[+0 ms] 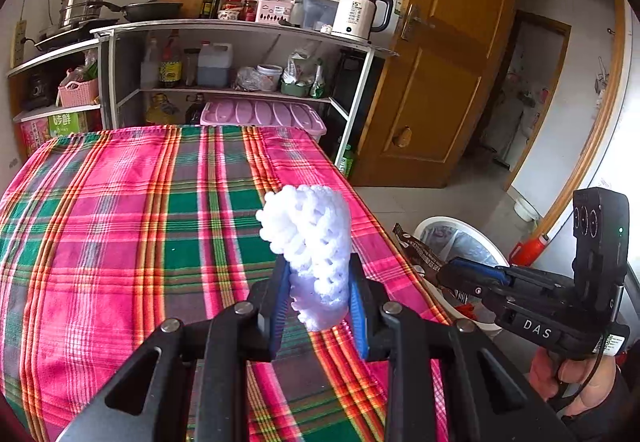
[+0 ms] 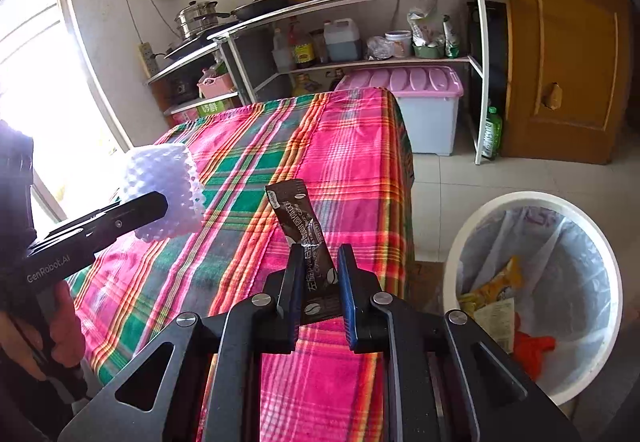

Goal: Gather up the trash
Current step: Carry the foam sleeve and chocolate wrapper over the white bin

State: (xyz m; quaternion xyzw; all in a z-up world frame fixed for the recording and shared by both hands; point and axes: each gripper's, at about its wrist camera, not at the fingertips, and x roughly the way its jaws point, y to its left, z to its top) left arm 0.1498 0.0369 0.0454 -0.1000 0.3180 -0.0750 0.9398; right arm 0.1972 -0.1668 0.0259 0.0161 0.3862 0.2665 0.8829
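The left gripper (image 1: 318, 284) pinches a white foam mesh fruit sleeve (image 1: 310, 250) between its blue-padded fingers (image 1: 280, 302), the sleeve standing up past the fingertips, lifted above the pink-and-green plaid tablecloth (image 1: 140, 222). The right gripper (image 2: 318, 270) clamps a dark brown printed coffee sachet (image 2: 302, 218), whose upper end sticks up and leans left beyond the jaws. This sachet hangs over the tablecloth's near right edge, beside the round white trash bin lined with a clear plastic bag (image 2: 472, 226). The bin stands on the tiled floor, just right of the tablecloth; it appears to hold yellow and red wrappers, though they are hard to make out.
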